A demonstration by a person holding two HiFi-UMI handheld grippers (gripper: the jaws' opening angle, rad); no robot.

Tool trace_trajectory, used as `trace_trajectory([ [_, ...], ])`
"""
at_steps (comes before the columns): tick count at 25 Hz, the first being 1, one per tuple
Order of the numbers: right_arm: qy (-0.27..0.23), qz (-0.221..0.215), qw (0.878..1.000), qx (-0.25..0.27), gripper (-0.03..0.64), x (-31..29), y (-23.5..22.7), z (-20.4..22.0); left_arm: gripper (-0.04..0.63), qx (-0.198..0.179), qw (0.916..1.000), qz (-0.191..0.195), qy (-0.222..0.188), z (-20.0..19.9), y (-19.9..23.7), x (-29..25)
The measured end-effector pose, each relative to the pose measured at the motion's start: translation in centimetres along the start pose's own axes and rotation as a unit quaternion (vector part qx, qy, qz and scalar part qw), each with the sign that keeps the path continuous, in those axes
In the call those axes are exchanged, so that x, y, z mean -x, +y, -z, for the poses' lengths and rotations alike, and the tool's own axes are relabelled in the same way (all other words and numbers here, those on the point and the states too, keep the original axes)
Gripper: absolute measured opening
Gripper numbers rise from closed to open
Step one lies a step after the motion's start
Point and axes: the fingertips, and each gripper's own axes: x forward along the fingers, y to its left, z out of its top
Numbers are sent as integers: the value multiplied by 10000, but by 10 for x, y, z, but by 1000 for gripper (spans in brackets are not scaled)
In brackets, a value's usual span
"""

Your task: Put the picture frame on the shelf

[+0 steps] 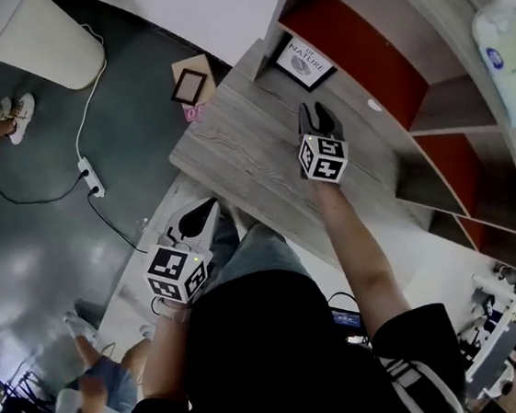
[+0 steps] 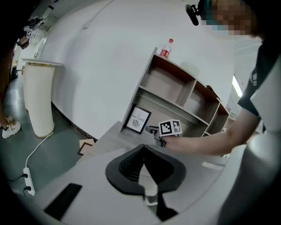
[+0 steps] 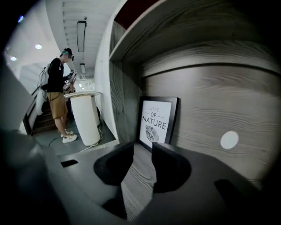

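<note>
Leaning against shelf back (image 3: 215, 96), picture frame (image 3: 158, 119) stands just beyond empty, narrowly parted right claw (image 3: 142, 148).

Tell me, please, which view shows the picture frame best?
Right gripper view: the picture frame is close and frontal, its print readable. The head view shows it small from above; the left gripper view, small and distant.

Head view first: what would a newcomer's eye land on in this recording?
The black picture frame with its leaf print stands out, upright against the back of the lowest level of the wooden shelf. Just in front of it hangs the right gripper, jaws apart and empty.
</note>
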Motion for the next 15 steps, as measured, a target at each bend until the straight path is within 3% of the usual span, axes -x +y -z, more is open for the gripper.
trace_trajectory([
  [6,61,-529,9985,-113,12,49,28,-22,8,-88,9996,-132,-232,-21,-5,5],
  [10,161,-922,9955,-176,3,80,47,-38,8,-168,9988,-214,-417,-40,-4,11],
  [15,214,-1498,9883,175,2,117,82,-59,8,-381,9971,-269,-601,-64,-7,18],
])
